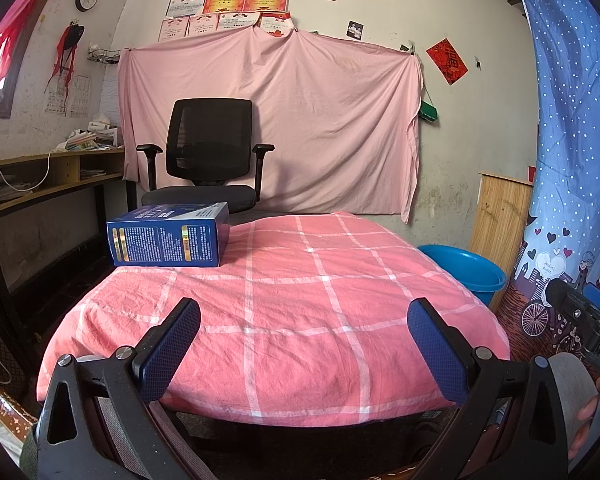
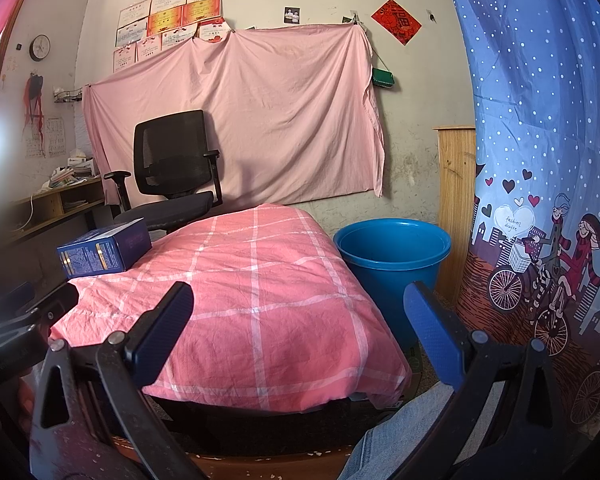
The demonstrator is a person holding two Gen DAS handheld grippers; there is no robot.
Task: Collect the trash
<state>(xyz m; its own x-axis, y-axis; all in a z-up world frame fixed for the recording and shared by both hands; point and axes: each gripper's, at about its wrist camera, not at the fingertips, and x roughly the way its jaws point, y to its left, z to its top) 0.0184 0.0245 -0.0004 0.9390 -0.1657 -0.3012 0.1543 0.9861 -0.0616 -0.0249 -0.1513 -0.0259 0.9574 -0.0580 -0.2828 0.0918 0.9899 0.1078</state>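
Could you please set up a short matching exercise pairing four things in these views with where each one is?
Things:
1. blue box
2. blue bucket
3. office chair
4. pink sheet

Places:
a. hung on the far wall
b. on the floor to the right of the table
c. on the checked cloth, far left corner
d. behind the table, in front of the sheet

Pairs: 1-c, 2-b, 3-d, 4-a

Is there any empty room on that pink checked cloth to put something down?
Plenty. The blue box fills only the far left corner of the pink checked cloth; everything from it toward the blue bucket side and the open grippers' near edge lies bare.
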